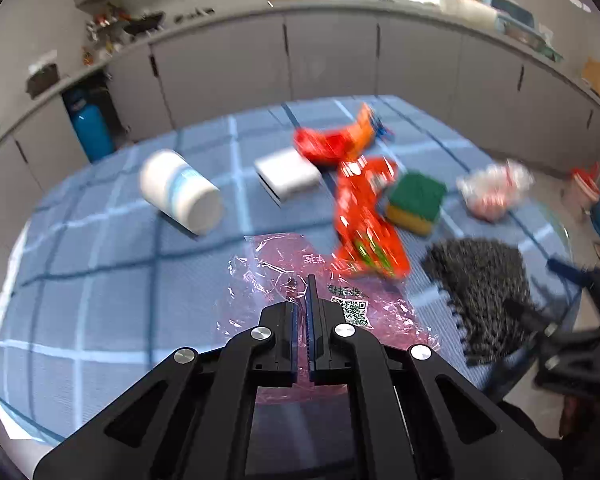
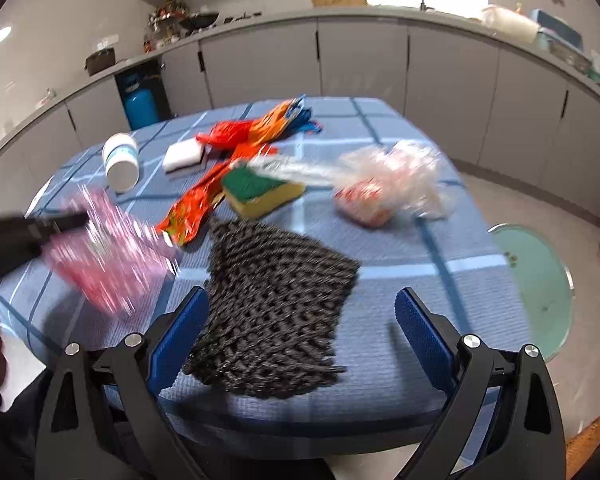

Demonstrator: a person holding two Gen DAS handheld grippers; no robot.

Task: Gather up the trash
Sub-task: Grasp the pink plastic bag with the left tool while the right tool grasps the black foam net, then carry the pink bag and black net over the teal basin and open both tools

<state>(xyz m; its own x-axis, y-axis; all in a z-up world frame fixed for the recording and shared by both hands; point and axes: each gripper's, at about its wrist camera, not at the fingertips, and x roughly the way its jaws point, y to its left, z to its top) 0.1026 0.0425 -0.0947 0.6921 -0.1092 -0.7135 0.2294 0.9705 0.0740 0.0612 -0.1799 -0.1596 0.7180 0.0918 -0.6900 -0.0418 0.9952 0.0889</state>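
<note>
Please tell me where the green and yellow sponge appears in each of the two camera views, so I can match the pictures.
Left wrist view: the sponge lies right of centre, just right of the long red wrapper.
Right wrist view: the sponge lies near the centre, slightly left, beyond the black knitted cloth.
Shared landmark: the white bottle lying on its side, left of the sponge in both views.
</note>
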